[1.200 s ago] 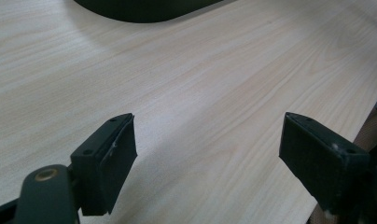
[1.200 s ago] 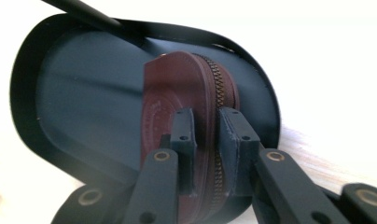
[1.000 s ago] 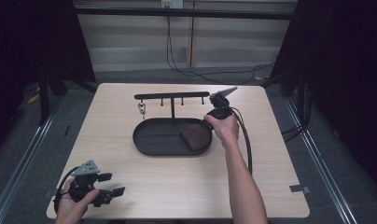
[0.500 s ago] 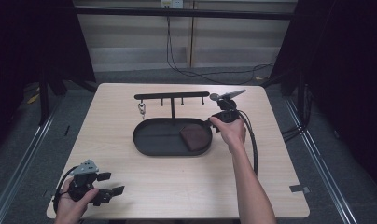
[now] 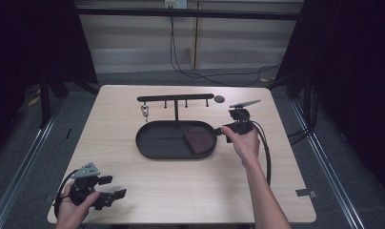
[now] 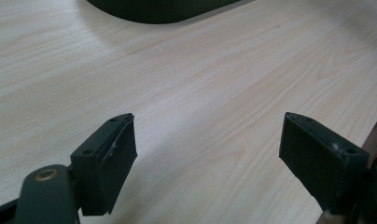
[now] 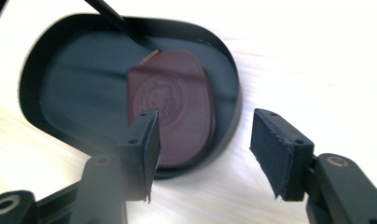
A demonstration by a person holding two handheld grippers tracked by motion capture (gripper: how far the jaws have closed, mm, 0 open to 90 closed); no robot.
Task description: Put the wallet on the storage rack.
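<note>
The brown leather pouch lies flat in the right end of the black oval tray, which sits at the middle of the pale wooden worktop. Just right of the tray's right rim hangs the right claw, held in the person's right hand, and its jaws have just been opening: in the right gripper view they stand apart with nothing between them, the pouch and the tray's rim lying just beyond the pads, untouched. That view shows a round embossed stamp on the pouch and a zip running along its edge. Behind the tray stands a black hook rack with a small metal ring hanging from its left hook. Over at the near left corner of the worktop, the left claw rests in the left hand, well apart from the tray; in the left gripper view its jaws stand wide apart over bare wood, gripping nothing.
</note>
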